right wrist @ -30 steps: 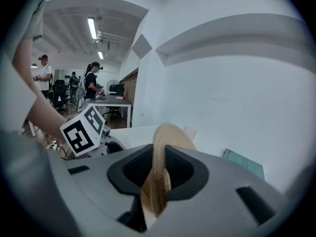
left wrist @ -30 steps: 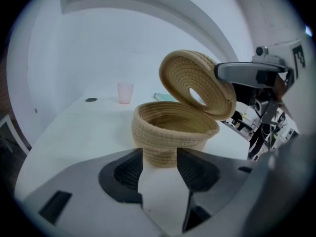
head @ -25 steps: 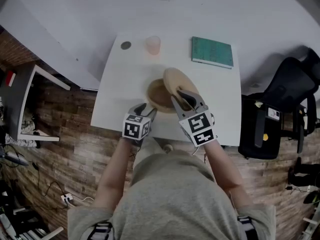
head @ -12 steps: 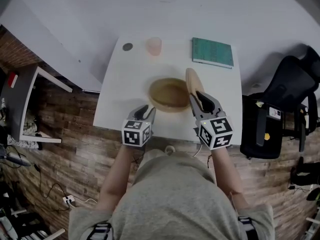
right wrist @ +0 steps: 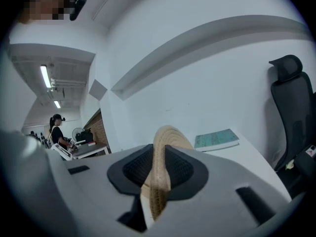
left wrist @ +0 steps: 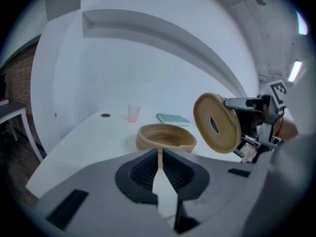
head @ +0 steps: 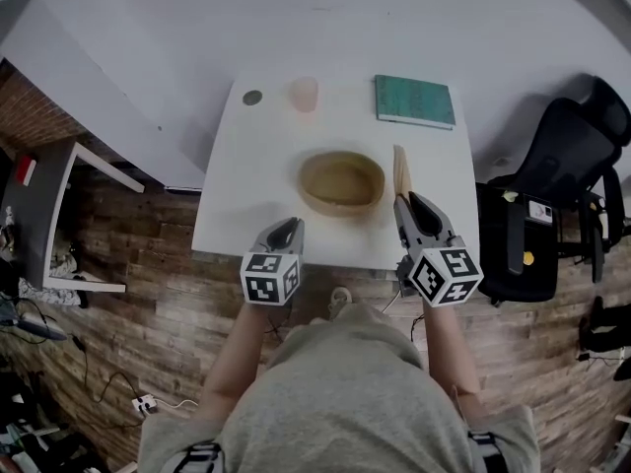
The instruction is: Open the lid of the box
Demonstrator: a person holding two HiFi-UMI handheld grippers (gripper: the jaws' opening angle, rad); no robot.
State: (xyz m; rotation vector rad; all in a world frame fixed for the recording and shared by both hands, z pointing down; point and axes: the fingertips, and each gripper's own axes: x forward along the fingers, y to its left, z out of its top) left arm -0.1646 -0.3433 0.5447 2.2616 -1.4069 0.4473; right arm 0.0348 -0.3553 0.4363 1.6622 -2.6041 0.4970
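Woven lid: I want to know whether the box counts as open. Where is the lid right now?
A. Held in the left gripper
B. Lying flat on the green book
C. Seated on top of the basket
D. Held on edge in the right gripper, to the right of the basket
D: the woven lid stands on edge, clamped between the jaws of the right gripper, beside the uncovered basket.

Round woven box [head: 341, 181] sits open mid-worktop [head: 246, 195]; its coiled lid [head: 399, 168], lifted off, is upright on edge just right.
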